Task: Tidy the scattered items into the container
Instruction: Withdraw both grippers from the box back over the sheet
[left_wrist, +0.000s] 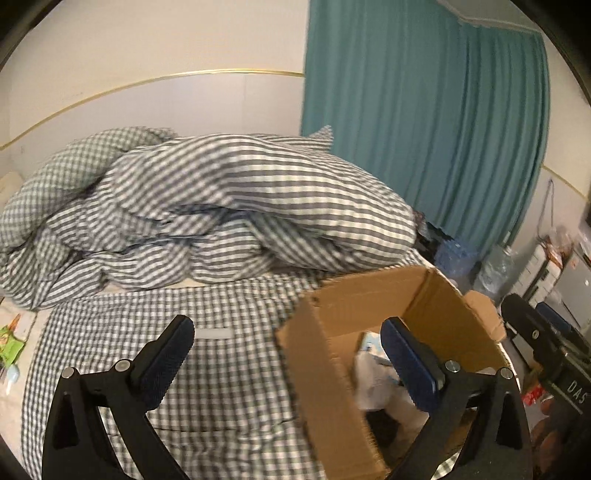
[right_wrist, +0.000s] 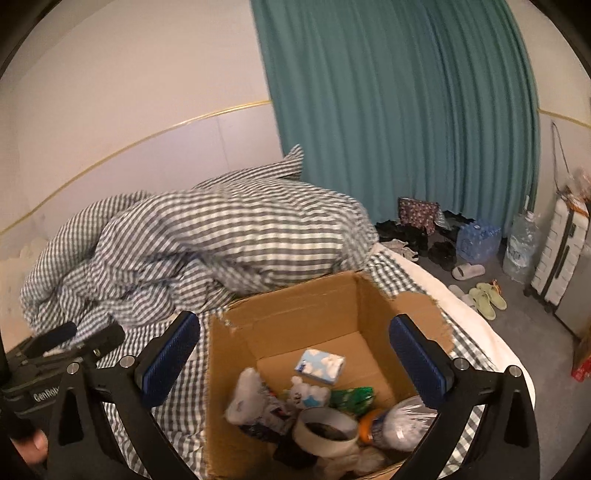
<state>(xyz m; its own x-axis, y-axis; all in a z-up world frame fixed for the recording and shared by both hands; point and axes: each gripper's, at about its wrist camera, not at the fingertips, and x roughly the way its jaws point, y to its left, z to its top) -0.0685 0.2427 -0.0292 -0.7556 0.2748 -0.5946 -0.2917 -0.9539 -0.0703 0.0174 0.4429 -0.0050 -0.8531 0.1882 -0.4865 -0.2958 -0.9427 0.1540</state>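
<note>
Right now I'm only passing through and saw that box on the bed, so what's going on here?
A person is tidying loose items into a cardboard box on the checked bed sheet. The left gripper and right gripper are both open and empty. The box already holds a tissue pack, a tape roll and some packets. A green packet lies at the bed's edge, outside the box.

Grey-checked quilt, teal curtain
</note>
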